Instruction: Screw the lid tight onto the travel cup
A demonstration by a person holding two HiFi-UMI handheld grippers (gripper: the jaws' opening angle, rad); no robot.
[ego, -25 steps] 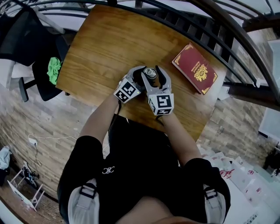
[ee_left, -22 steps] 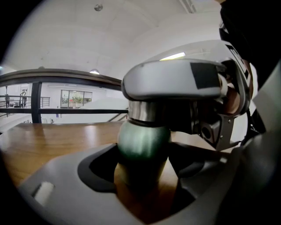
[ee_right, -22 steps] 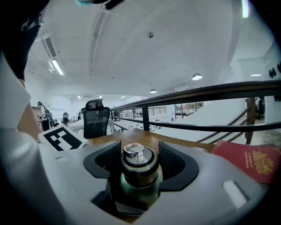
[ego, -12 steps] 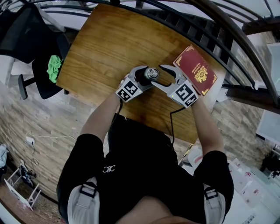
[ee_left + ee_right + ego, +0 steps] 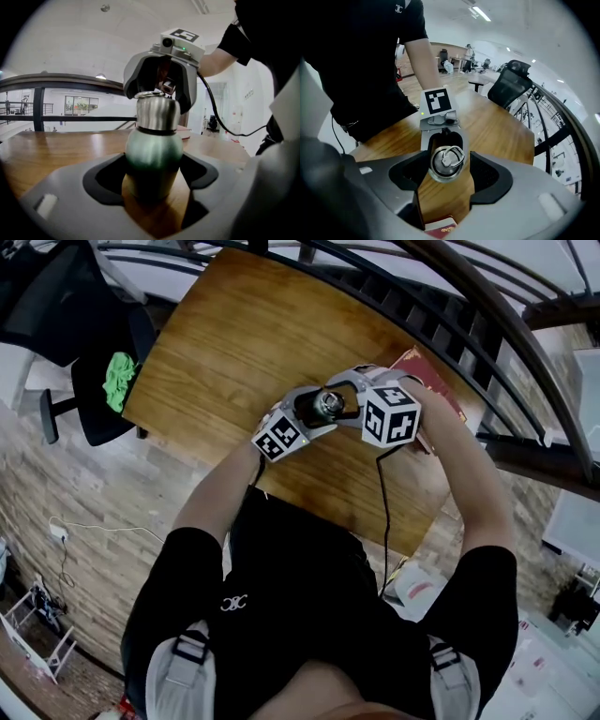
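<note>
A wooden table (image 5: pixel 234 343) stands against a dark metal railing (image 5: pixel 56 80) with curved bars. The floor (image 5: pixel 84 474) is laid in pale, brick-like planks, and a thin cable (image 5: pixel 103 526) trails across it. Left of the table is a black office chair (image 5: pixel 52 296) with a green cloth (image 5: pixel 116 382) on its seat. The ceiling (image 5: pixel 70 37) is white and carries strip lights (image 5: pixel 480 13). Past the railing lies a bright, open hall.

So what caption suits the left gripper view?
Left gripper clamps the travel cup; right gripper straddles its lid.
</note>
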